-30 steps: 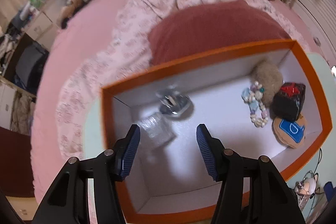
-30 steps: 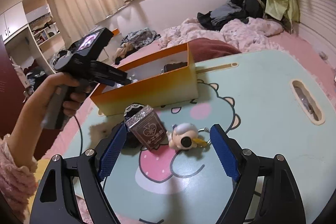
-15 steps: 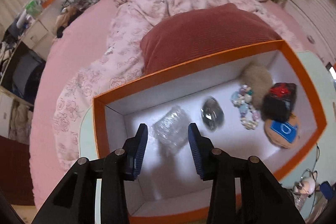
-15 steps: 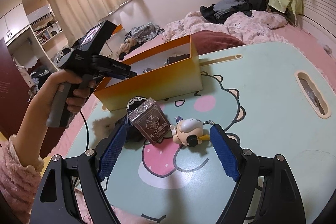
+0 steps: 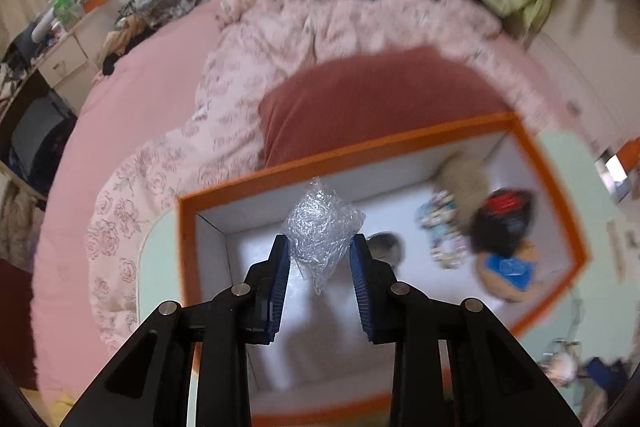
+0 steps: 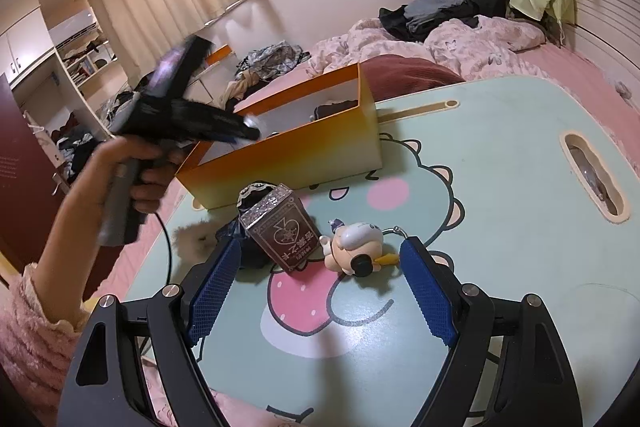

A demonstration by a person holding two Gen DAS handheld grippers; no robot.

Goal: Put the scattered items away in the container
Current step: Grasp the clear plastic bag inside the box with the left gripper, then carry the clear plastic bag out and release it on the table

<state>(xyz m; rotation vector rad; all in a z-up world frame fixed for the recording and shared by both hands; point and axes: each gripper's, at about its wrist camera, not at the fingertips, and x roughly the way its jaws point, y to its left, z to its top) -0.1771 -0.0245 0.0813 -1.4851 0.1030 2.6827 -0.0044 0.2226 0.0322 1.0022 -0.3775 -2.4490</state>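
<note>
Bubble-wrap wad [image 5: 320,227] sits pinched between the blue pads of the left hand-held gripper [image 5: 320,259], whose jaws are closing on it, directly above the open orange-rimmed box [image 5: 400,141]. The wad hangs over the box's left end, clear of the white floor, with its tail drooping down between the pads. Further right inside the box lie a round shiny item [image 5: 386,247], a bead bracelet [image 5: 440,231], a fuzzy pompom [image 5: 464,179], a black-and-red pouch [image 5: 502,223] and a tan and blue pouch [image 5: 506,271].

Seen from the right wrist, the right hand-held gripper [image 6: 320,275] stands wide open and empty above the tabletop [image 6: 500,195]. Just ahead of it, between its pads, rest a card box [image 6: 286,231] and a small figurine keychain [image 6: 356,247]; a dark item with a lace edge [image 6: 250,223] lies behind the left pad. These lie nearer the right hand, with the box beyond them, up and left.
</note>
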